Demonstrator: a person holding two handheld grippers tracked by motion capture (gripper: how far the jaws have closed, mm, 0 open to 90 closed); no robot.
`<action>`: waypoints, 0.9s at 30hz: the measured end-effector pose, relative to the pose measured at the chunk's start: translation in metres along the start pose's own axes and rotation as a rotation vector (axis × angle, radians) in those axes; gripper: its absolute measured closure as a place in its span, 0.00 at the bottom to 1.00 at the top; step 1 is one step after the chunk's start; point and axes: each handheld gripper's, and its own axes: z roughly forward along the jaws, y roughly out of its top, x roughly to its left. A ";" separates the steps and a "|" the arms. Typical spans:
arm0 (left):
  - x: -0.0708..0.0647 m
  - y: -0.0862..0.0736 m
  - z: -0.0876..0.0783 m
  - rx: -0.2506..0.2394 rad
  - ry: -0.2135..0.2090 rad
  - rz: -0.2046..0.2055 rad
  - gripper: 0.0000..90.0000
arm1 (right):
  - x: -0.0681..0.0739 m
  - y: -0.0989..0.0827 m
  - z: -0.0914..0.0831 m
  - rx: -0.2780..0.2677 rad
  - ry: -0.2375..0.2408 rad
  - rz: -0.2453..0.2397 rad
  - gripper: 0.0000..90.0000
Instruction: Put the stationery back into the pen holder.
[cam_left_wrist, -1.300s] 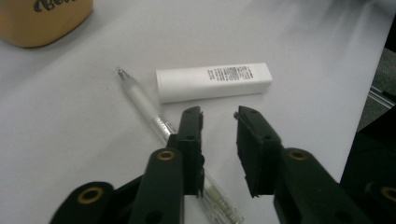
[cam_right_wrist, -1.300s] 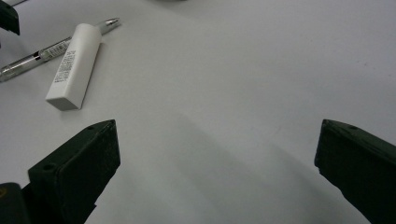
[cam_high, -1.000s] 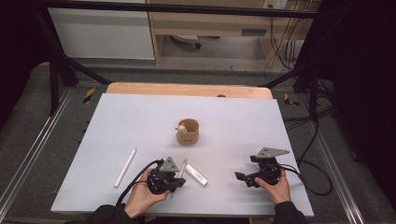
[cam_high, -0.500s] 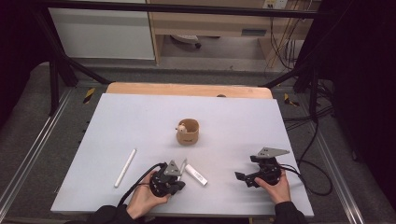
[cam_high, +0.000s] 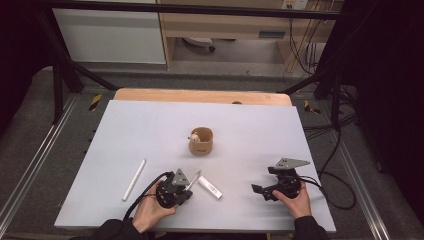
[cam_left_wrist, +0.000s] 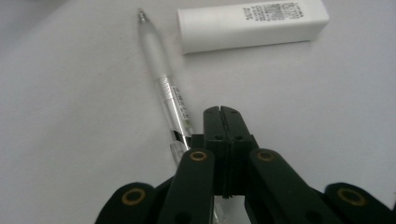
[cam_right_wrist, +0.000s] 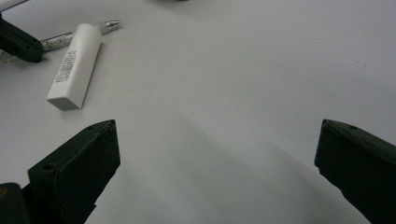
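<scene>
Left hand-held gripper (cam_left_wrist: 222, 112) has crept lower-left beside the pen (cam_left_wrist: 163, 86), jaws shut, empty; right hand-held gripper (cam_right_wrist: 217, 154) gapes open — pen's light, slick, so grab mid-barrel.

Left gripper (cam_high: 186, 189) closed, right gripper (cam_high: 261, 190) agape

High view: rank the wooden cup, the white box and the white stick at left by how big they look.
1. Wooden cup, bulkiest.
2. White stick, longest but thin.
3. White box, smallest.
The box lies nearest the camera, yet looks smallest.

L tongs (cam_high: 189, 192) slid back toward person, now shut beside pen (cam_high: 193, 181).
</scene>
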 end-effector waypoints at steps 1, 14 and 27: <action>0.001 0.000 0.000 0.001 0.006 0.001 1.00 | 0.000 0.000 0.000 -0.001 0.001 0.002 0.01; 0.008 0.000 -0.010 -0.030 0.020 -0.011 0.99 | 0.000 0.000 0.000 0.001 0.001 -0.003 0.01; 0.027 0.014 -0.015 -0.051 0.062 -0.052 0.33 | 0.000 0.000 0.001 0.004 0.000 0.000 0.01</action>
